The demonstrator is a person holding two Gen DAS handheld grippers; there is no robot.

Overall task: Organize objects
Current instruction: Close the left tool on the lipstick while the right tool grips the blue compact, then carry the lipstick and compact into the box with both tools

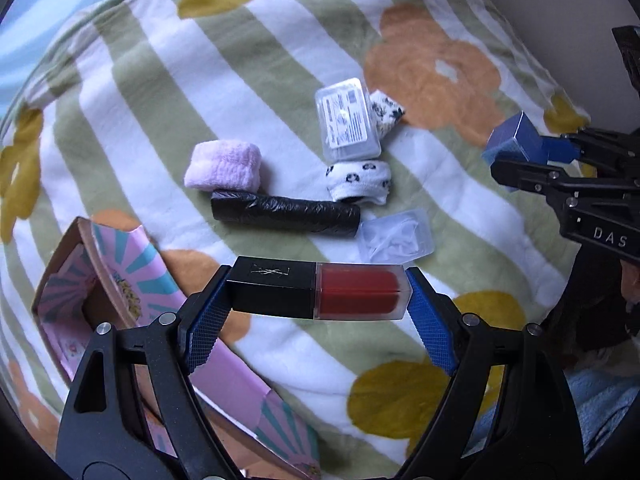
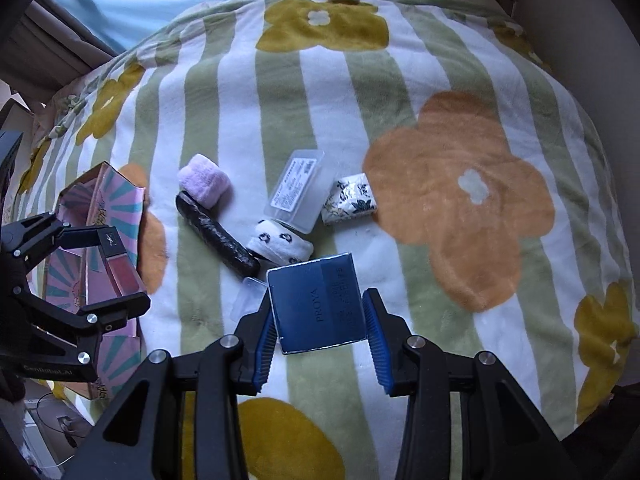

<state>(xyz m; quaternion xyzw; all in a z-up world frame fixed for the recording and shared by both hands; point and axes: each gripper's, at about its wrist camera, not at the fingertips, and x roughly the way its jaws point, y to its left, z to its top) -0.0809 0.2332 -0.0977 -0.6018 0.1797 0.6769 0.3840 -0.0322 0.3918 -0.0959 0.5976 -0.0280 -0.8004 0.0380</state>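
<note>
left gripper [image 1: 318,294] clamping lip gloss tube [image 1: 320,290] crosswise, pink box [image 1: 120,280] sitting at 8 o'clock; right gripper [image 2: 322,312] pinching blue carton [image 2: 318,306], black roll [image 2: 218,236] lying at 11 o'clock

Left tool [image 1: 318,294] and right tool [image 2: 320,312] both clamped on loads

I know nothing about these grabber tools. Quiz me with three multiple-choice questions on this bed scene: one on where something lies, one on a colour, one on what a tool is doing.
1. Where does the pink rolled cloth lie?
A. against the black roll
B. inside the patterned box
C. under the clear labelled case

2. What colour is the box in the right gripper?
A. red
B. dark blue
C. yellow

3. What is the left gripper doing?
A. hanging open
B. clamping a sock
C. clamping a red lip tint

Answers:
1 A, the cloth touches one end of the roll.
2 B, the PROYA box is dark blue.
3 C, both jaws press the tube's ends.
</note>
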